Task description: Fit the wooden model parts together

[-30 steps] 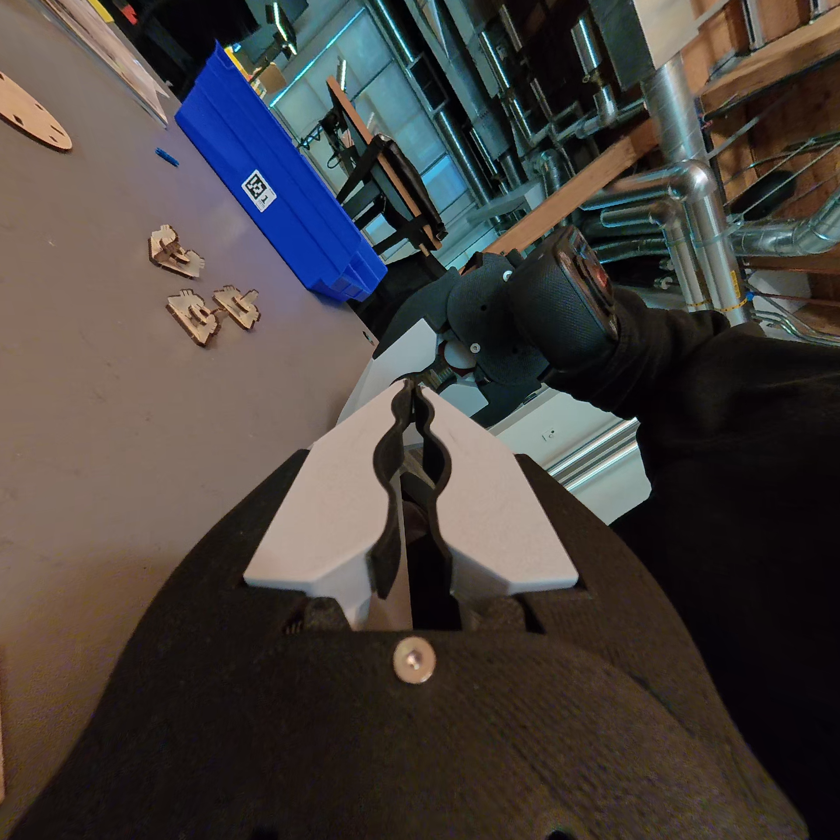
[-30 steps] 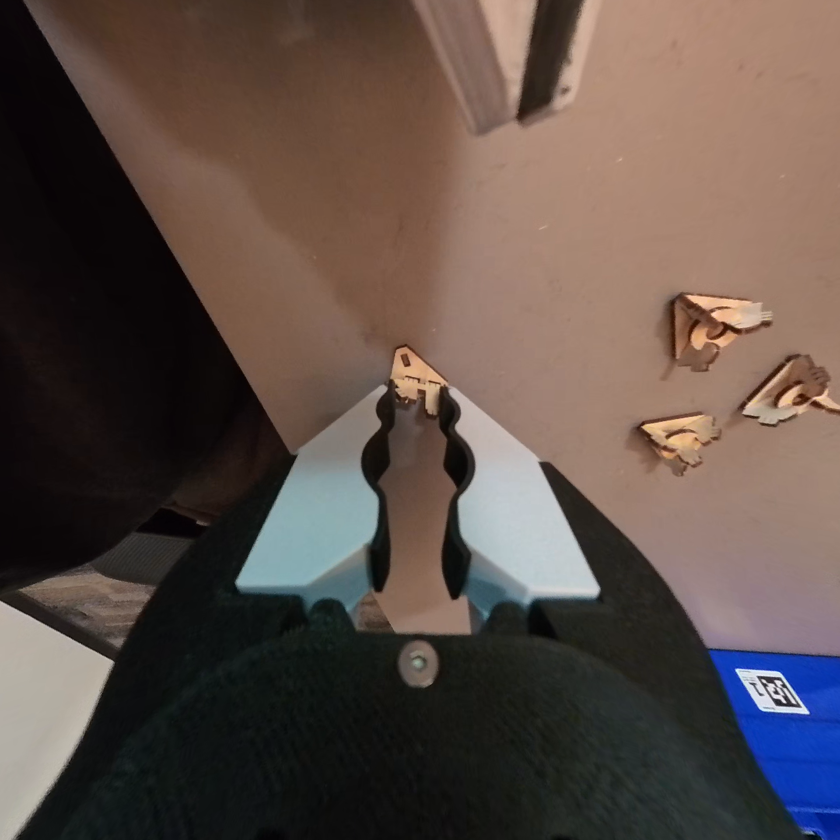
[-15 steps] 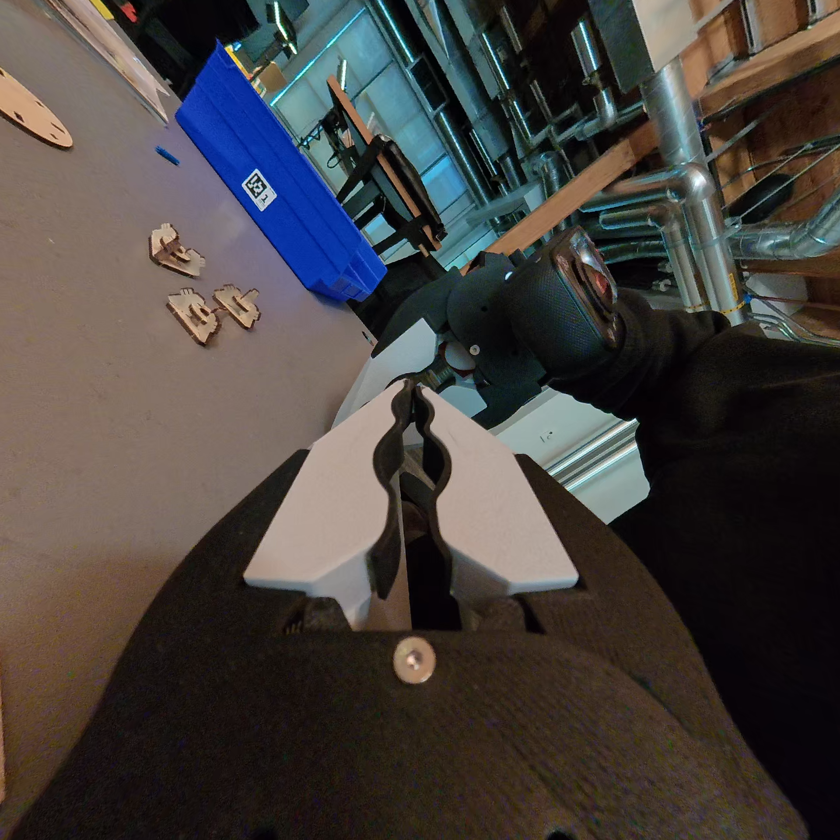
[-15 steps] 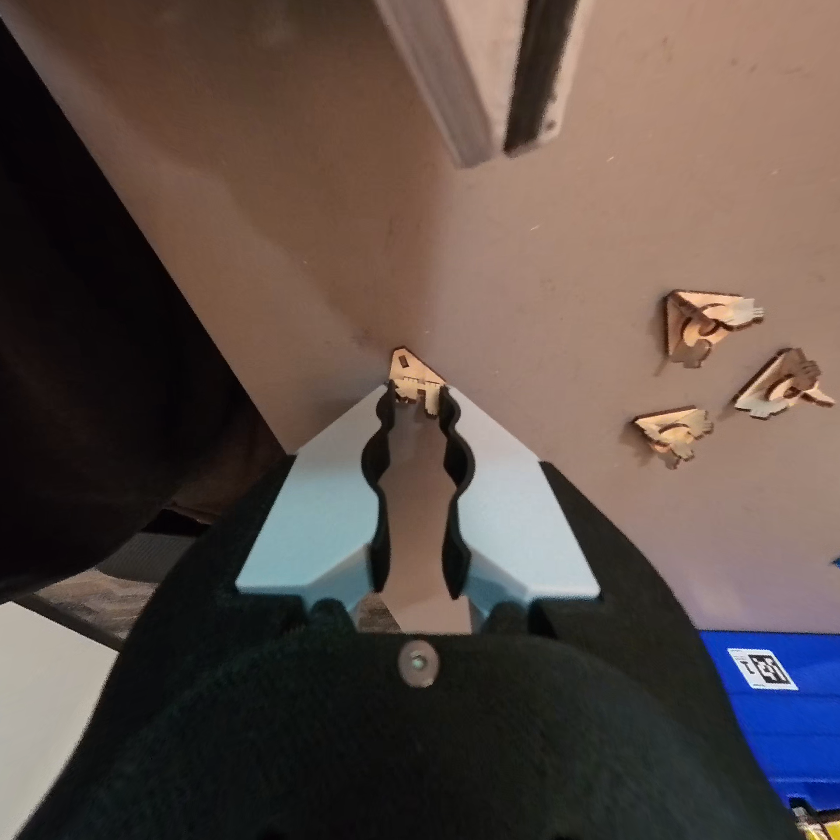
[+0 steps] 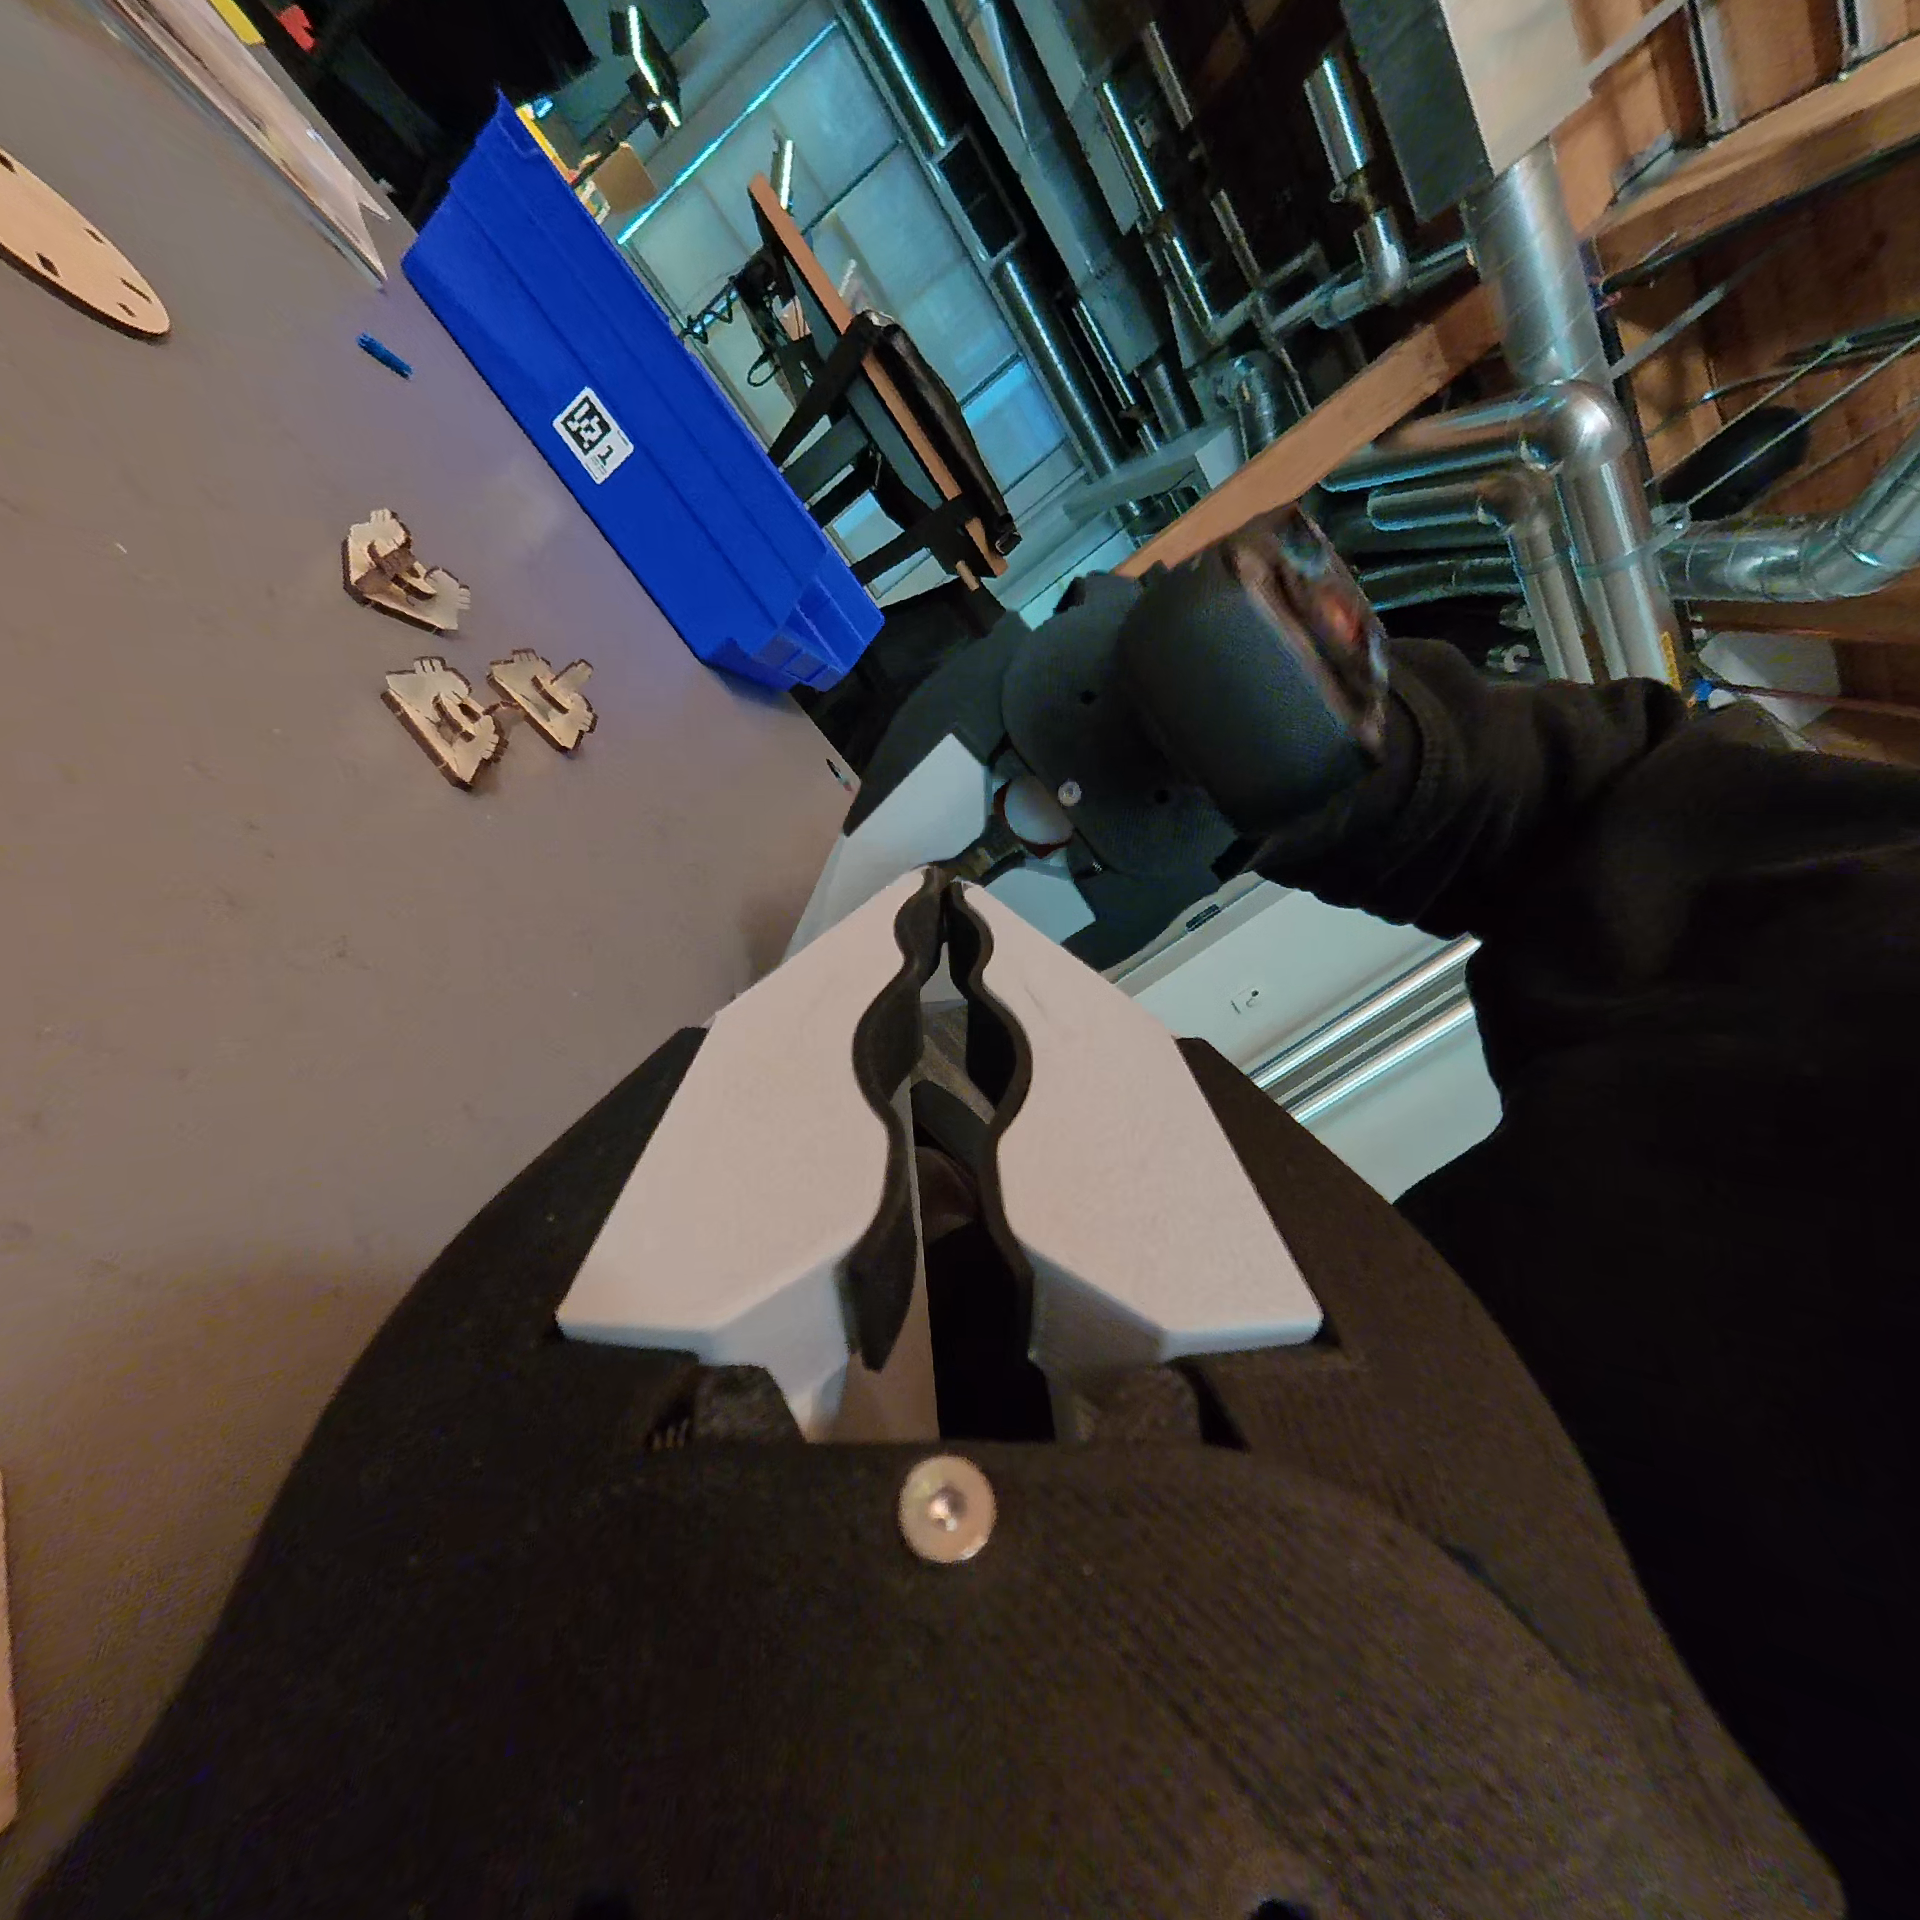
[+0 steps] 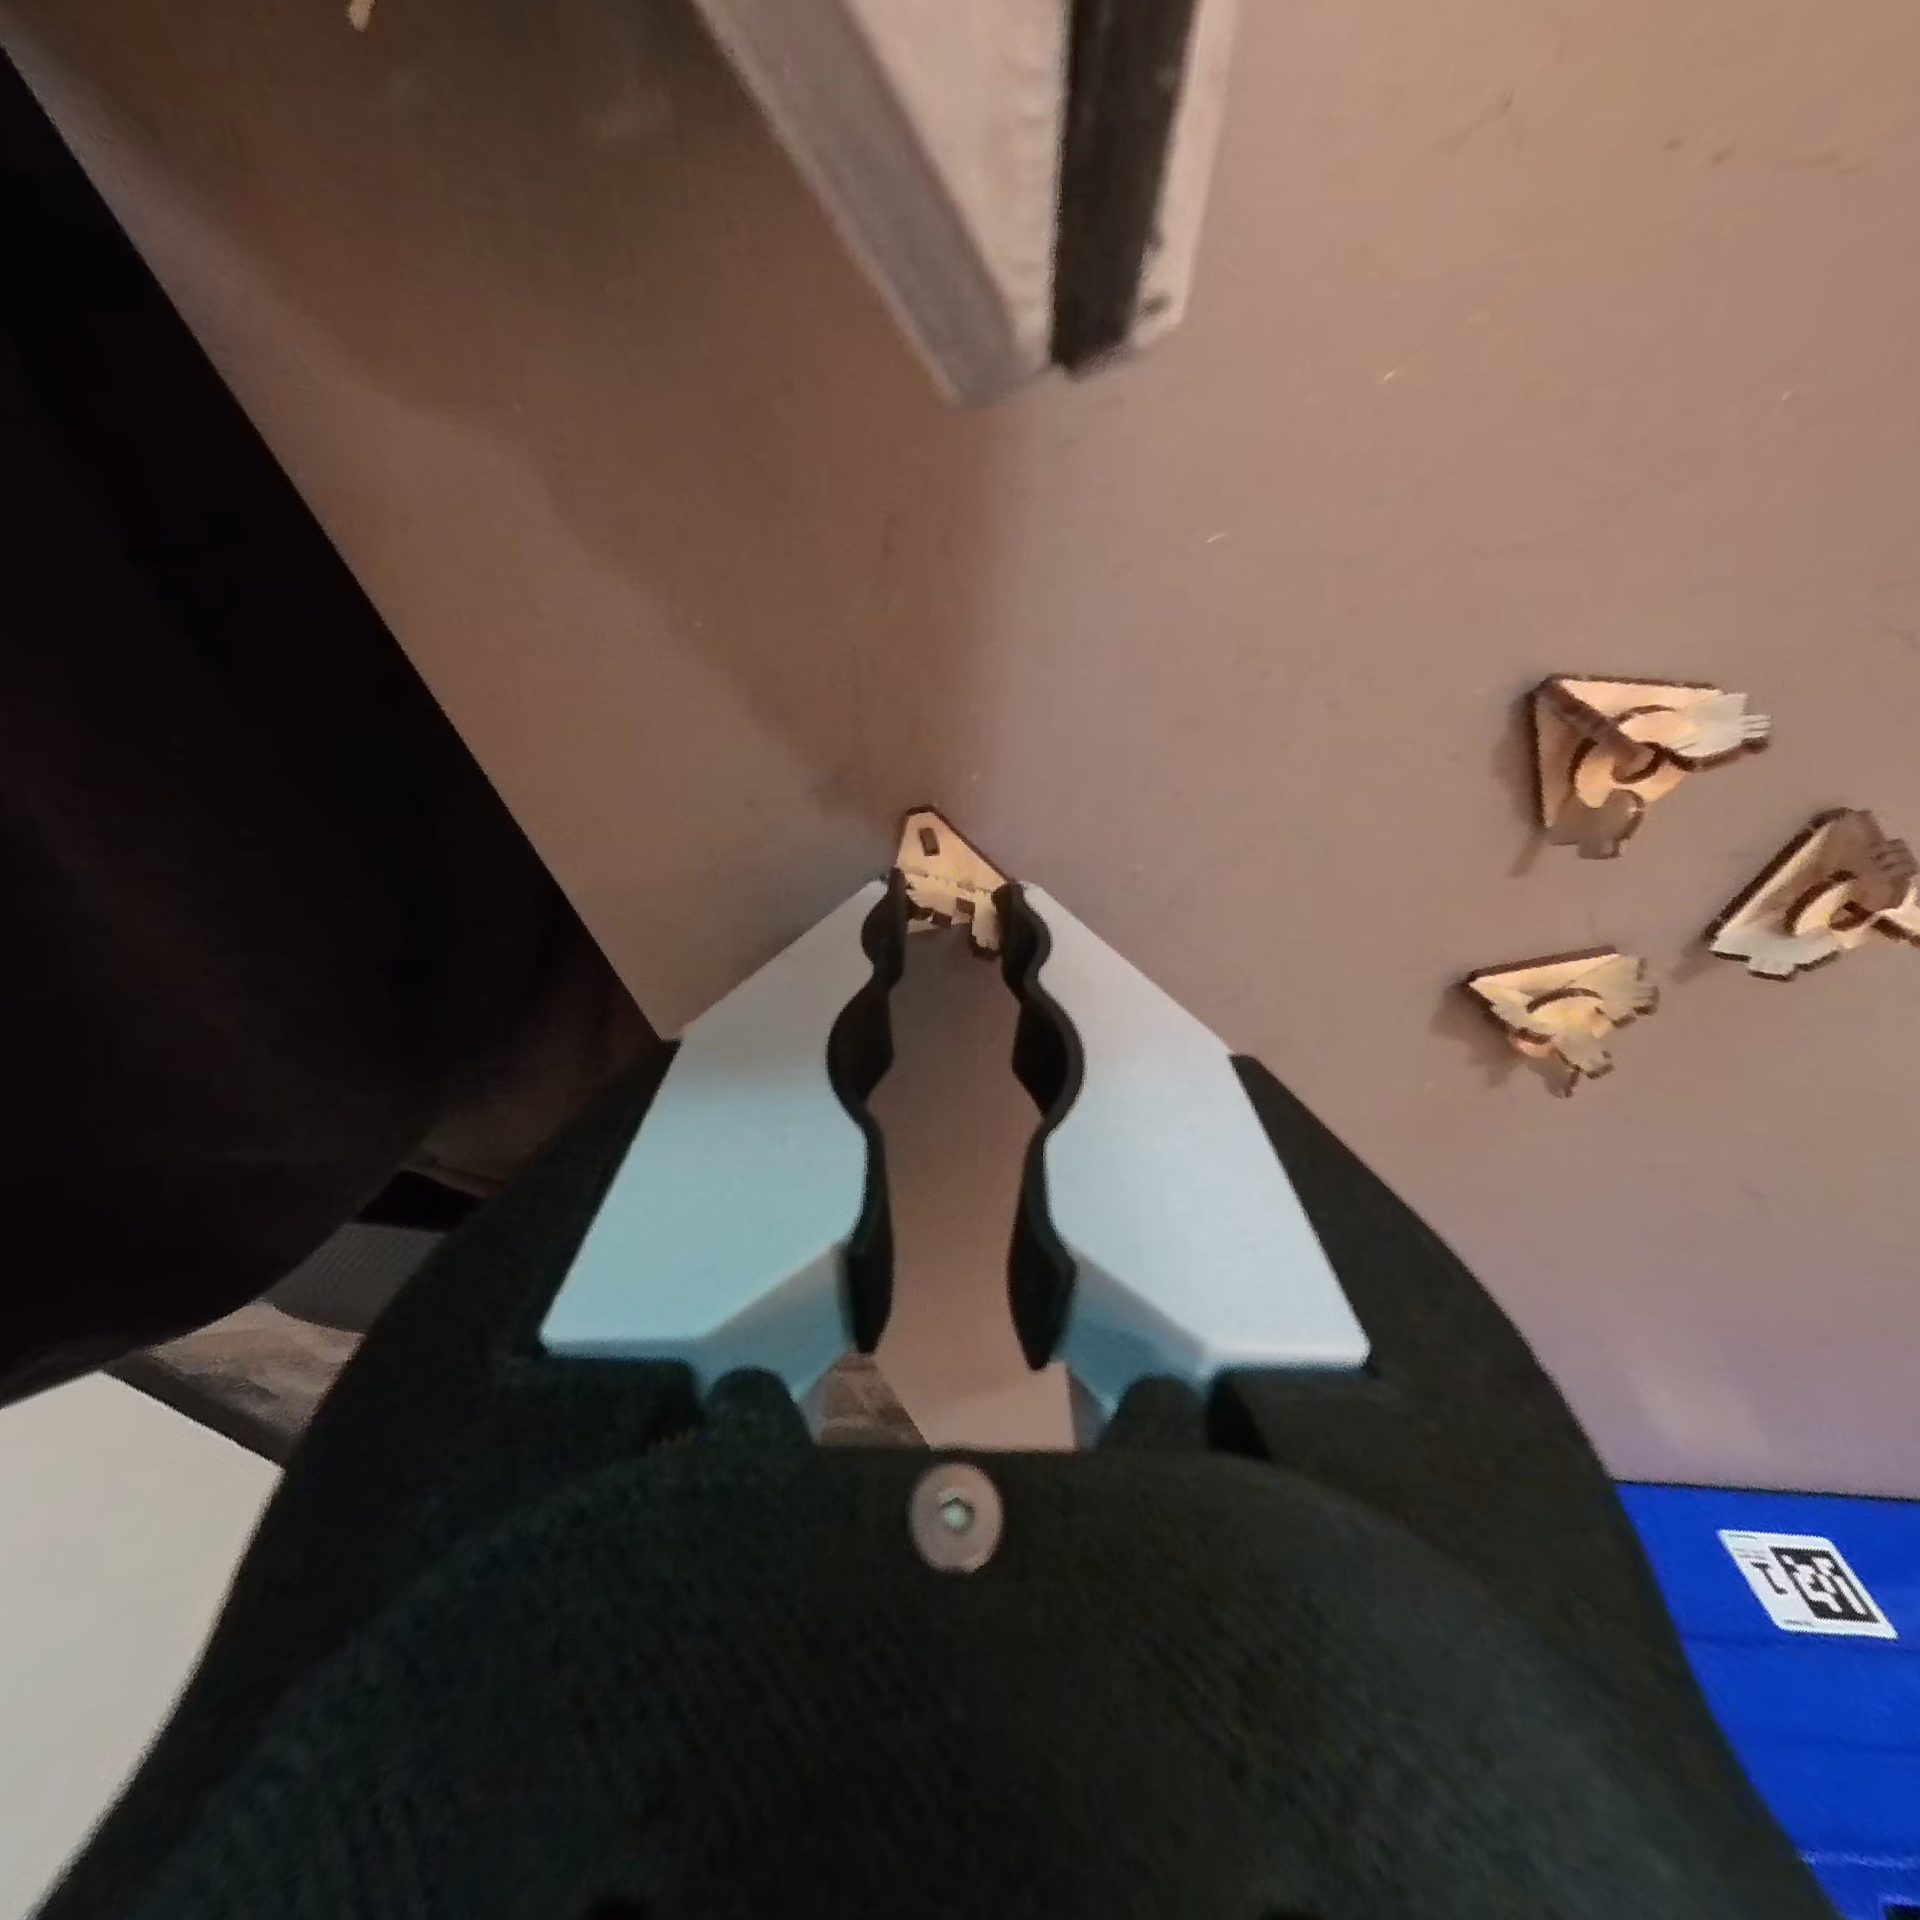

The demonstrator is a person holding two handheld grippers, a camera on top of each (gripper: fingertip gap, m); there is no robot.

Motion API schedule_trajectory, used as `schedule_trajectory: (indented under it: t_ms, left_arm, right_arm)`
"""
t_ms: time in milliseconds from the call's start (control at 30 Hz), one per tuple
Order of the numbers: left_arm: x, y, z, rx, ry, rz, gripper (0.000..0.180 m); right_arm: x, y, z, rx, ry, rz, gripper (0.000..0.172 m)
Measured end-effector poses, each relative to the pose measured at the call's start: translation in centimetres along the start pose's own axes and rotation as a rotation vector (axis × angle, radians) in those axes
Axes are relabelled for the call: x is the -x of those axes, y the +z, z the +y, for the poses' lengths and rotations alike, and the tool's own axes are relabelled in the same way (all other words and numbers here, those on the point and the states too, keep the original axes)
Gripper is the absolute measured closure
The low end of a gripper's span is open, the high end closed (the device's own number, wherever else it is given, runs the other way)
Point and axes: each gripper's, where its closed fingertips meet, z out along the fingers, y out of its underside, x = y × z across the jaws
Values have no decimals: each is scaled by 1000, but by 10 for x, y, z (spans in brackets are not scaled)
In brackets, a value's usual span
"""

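We saw the right gripper [image 6: 948, 902] with jaws pinching a small triangular wooden piece [image 6: 940, 868] over the counter [image 6: 1351, 416], 3 similar wooden pieces [image 6: 1558, 1003] lying well apart. The left gripper [image 5: 943, 896] had its jaws pressed together, bare, beside the counter edge.

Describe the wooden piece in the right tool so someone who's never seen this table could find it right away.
Start at the brown table with the blue bin at its edge. Three small wooden pieces lie loose near the bin. The fourth piece is apart from them, the only one pinched between the right tool's black fingertips.
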Motion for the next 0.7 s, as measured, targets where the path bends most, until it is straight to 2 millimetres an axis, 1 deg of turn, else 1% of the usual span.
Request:
schedule_trajectory:
  t_ms: [33,67,200,267,367,433,500,600,700]
  left_arm:
    - [0,0,0,0,0,2,180]
    - [0,0,0,-1,-3,4,180]
    - [-1,-1,-1,-1,-12,10,180]
    - [-1,-1,-1,-2,-14,12,180]
    - [0,-1,-1,-4,-20,15,180]
    - [0,-1,-1,-5,-22,16,180]
    - [0,-1,-2,-6,-23,16,180]
    - [0,-1,-2,-8,-25,18,180]
    - [-1,-2,-2,-12,-28,19,180]
  right_arm:
    - [0,2,0,-13,-11,14,170]
    - [0,3,-2,-34,-18,20,171]
    - [-1,1,-6,-79,-58,72,171]
    - [-3,-2,-7,-105,-17,73,171]
    - [-16,-14,-7,-170,64,107,171]
    - [-26,-22,-3,-200,124,147,170]
    - [-30,-26,2,-221,174,160,168]
    - [-28,-24,11,-227,240,152,162]
    - [-27,-19,19,-221,268,168,161]
